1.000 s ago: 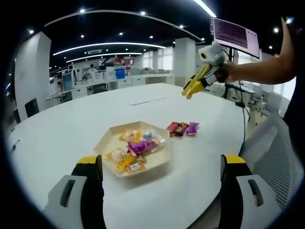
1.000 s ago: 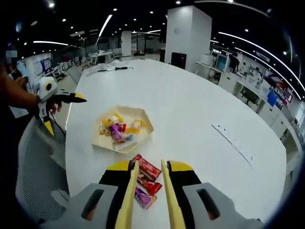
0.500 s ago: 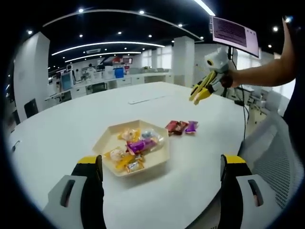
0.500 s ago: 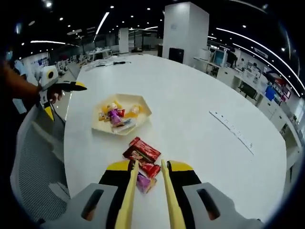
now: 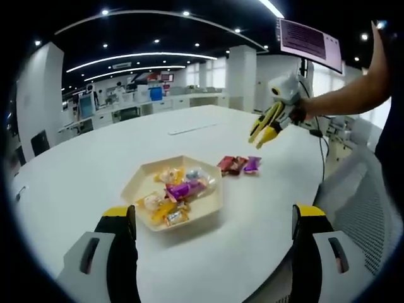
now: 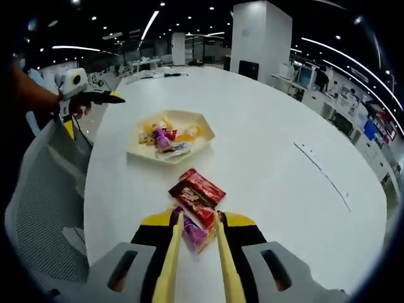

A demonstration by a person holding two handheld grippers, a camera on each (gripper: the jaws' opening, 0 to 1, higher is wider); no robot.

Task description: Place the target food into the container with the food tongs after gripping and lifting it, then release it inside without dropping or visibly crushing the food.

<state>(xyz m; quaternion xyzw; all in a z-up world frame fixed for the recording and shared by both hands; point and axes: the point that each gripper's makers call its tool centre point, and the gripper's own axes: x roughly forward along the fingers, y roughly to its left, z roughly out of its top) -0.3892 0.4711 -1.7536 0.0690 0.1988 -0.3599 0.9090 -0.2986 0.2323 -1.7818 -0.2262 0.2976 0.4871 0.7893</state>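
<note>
A cream hexagonal tray (image 5: 134,182) holding several wrapped sweets sits on the white round table (image 5: 95,158). Beside it lie two red packets (image 5: 230,165) and a purple one (image 5: 252,165). My left gripper (image 5: 213,218) hangs open over the table's near edge, nothing between its jaws. My right gripper (image 5: 283,87) comes in from the right, shut on yellow food tongs (image 5: 264,126) that point down above the packets. In the right gripper view, the tongs (image 6: 169,259) run forward from my right gripper (image 6: 196,221). Their slightly parted tips flank the purple packet (image 6: 194,233), with the red packets (image 6: 196,191) and tray (image 6: 205,135) beyond. The left gripper (image 6: 88,97) shows at upper left.
A mesh chair back (image 6: 44,208) stands by the table edge under the left hand. A white strip (image 6: 325,177) lies on the table's far side. Office desks and monitors (image 5: 126,104) line the background, and a screen (image 5: 309,44) hangs upper right.
My right gripper has moved down and closer to the loose packets, so the tong tips now flank the purple one. The left gripper has barely shifted.
</note>
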